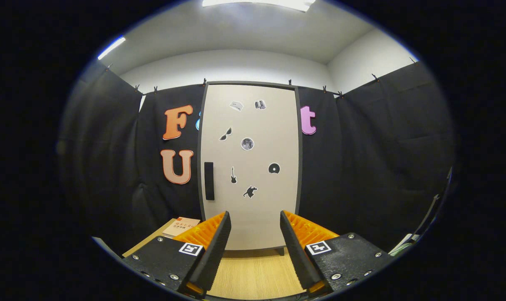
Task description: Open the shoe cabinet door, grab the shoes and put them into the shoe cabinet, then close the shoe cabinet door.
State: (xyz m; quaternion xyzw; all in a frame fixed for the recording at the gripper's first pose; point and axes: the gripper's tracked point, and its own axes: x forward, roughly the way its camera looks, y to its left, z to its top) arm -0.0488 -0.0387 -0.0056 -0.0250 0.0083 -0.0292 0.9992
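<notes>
Shoe cabinet (253, 200) task, gripper view: the gripper (255, 221) has its fingers spread apart with nothing between them, above a wooden tabletop (257, 271). A book (181, 226) lies on the tabletop beside the left finger. Beyond the fingers stands the tall cabinet, door shut, dark handle (209, 181) at its left edge, small stickers (247, 144) scattered across the front.

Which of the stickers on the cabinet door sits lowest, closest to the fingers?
The dark animal-shaped sticker, below the guitar sticker and disc sticker. It lies beyond the open gripper, on the shut cabinet door.
</notes>
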